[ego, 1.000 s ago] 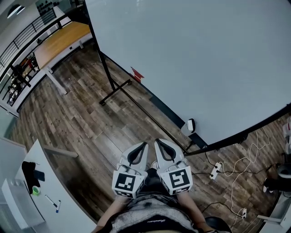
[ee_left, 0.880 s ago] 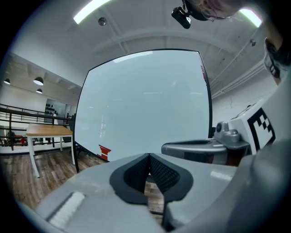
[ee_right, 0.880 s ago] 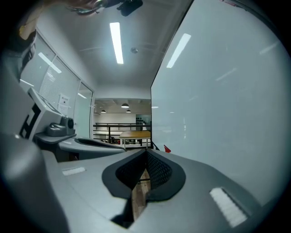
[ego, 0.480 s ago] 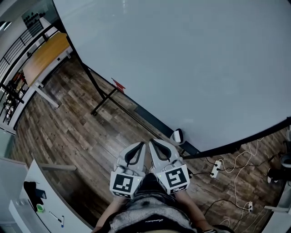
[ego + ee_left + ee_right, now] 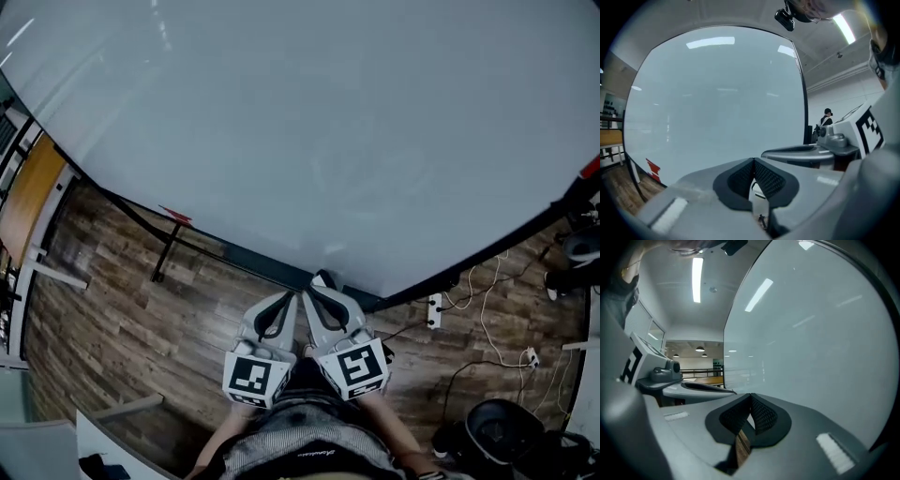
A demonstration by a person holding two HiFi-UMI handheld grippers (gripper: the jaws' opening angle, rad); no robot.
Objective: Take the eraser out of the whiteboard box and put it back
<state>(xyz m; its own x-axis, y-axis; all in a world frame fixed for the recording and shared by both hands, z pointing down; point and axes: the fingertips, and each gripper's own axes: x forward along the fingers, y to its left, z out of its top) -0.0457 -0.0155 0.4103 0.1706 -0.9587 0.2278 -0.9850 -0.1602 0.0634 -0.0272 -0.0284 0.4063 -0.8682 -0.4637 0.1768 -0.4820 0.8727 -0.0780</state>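
The small white box with a dark face [image 5: 323,279] sat on the bottom edge of the big pale whiteboard [image 5: 309,122], around the middle of that edge, and whether the eraser was inside could not be made out from here. Right in front of it were the tips of both tongs, side by side and close together. The left gripper [image 5: 295,296] pointed at the box with its dark ribbed pads pressed together at the tip and nothing between them; in the left gripper view, a sliver of the white box [image 5: 757,190] showed through the slot below the pads. The right gripper [image 5: 312,291] was just beside it, jaws closed too and empty, with the whiteboard filling the right gripper view beyond its pads [image 5: 761,416]. Below the board lay the brown wooden plank floor [image 5: 141,281]. A small red tag [image 5: 175,216] hung at the board's lower edge to the left, by the black stand leg [image 5: 167,251]. A white power strip [image 5: 434,311] with trailing cables lay on the floor to the right. Far off in the left gripper view stood a person in a dark cap [image 5: 826,117].
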